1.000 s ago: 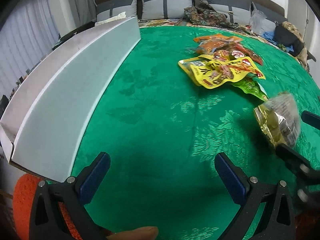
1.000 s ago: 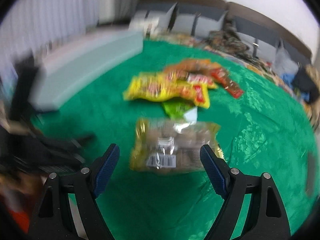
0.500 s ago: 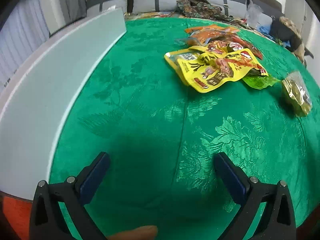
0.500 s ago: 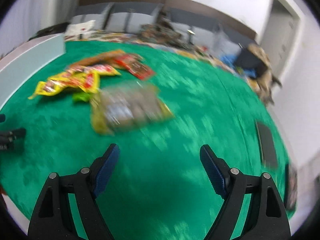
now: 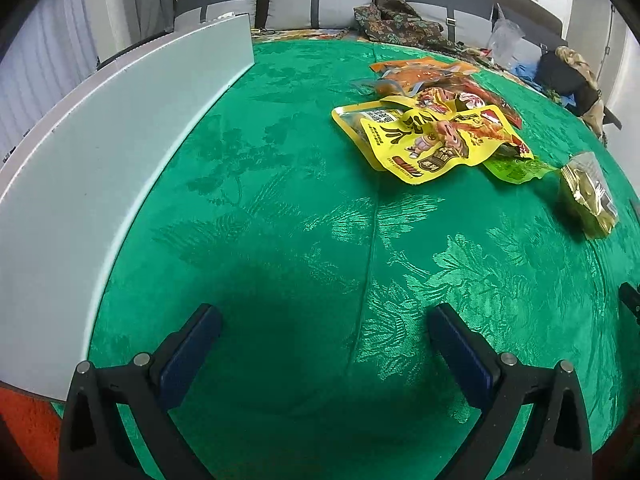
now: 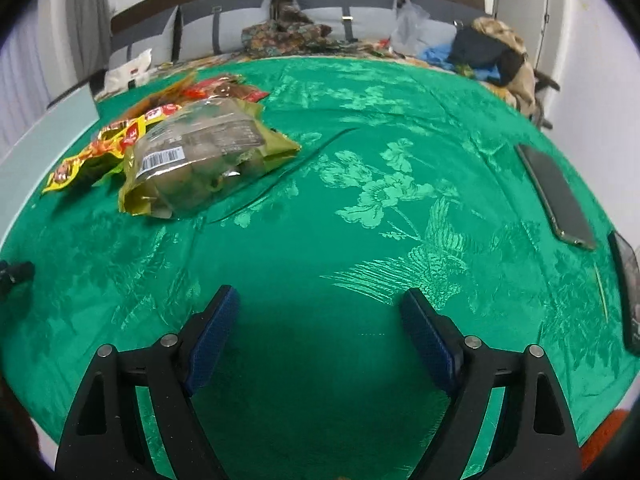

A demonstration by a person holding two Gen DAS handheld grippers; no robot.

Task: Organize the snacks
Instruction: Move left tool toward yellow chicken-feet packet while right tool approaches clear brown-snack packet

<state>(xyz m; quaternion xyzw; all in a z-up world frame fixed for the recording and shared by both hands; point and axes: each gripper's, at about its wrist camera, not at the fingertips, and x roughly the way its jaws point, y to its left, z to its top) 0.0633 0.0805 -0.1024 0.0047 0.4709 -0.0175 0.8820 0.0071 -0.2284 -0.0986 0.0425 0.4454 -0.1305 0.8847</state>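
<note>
We hold both claws, left (image 5: 320, 344) and right (image 6: 318, 332), spread wide and empty above the desk (image 5: 280, 240); the box (image 5: 100, 152) lines its left edge, contents hidden from us.

Left gripper (image 5: 323, 334): black plastic frame showing two angled arms, each carrying a triangular cutout near its base. Fingers (image 5: 192, 354) are wearing dark blue pads on the inner faces. Two round silver screws are sitting on top of each arm, one by the pad, one further out.

Right gripper (image 6: 320, 320): same build, black frame with triangular cutouts, silver screws showing in pairs on each arm. Its blue pads (image 6: 428, 340) are showing a fine cross-hatched texture. No cables or markings showing in either view.
</note>
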